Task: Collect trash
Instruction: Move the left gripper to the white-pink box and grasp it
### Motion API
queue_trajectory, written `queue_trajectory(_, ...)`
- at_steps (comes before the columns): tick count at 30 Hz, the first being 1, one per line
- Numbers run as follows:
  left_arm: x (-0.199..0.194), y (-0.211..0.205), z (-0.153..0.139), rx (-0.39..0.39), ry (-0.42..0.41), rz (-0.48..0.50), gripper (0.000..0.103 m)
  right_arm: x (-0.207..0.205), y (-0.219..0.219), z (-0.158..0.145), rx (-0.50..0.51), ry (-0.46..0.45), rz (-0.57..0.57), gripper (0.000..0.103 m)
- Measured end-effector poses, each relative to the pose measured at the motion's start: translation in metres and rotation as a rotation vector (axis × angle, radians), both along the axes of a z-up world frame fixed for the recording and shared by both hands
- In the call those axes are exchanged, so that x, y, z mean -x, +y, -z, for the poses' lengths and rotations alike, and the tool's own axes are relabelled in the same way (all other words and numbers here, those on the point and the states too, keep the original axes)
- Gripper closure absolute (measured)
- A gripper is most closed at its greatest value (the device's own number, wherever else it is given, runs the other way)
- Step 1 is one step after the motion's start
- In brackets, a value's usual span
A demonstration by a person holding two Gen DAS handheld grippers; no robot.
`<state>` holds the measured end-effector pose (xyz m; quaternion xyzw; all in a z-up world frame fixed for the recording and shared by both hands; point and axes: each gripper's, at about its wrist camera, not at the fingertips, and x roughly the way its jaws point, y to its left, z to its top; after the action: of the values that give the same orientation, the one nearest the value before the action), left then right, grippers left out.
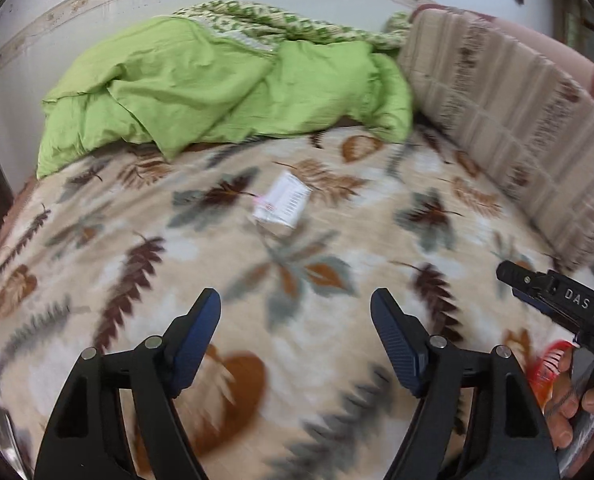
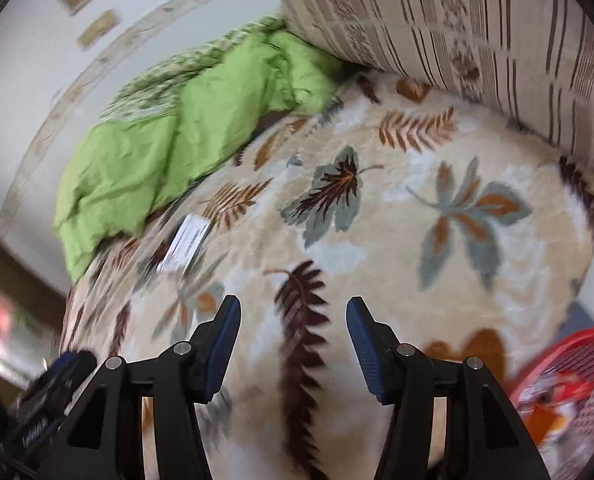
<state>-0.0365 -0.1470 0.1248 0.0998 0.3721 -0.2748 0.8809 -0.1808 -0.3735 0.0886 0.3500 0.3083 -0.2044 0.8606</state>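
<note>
Nearest, the left gripper (image 1: 296, 308) hangs over the bed with its black fingers (image 1: 201, 320) spread apart and nothing between the ribbed blue pads. The right gripper (image 2: 293, 316) is likewise parted and empty. At its lower right sits a red mesh basket (image 2: 577, 344) with colourful wrappers inside. The plush leaf-patterned blanket (image 1: 337, 240) covers the bed, soft and fuzzy. Farther out on it lies a flat, white, rectangular printed packet (image 1: 283, 200), well apart from both grippers. Beyond, a crumpled green quilt (image 1: 201, 84) lies against the wall, beside a striped woven cushion (image 1: 509, 92).
</note>
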Motion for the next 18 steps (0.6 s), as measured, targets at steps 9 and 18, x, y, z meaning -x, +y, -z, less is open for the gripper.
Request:
queue_trajectory(9,-0.137,-0.023,0.056,0.080,0.204,-0.063,0.026,-0.032,0.008,0.031,-0.060,-0.031,0.010,0.045)
queue_trajectory(18,-0.202,-0.064,0.111,0.163,0.393,-0.075,0.058,-0.040,0.005,0.034,-0.077,-0.048,-0.036,0.045)
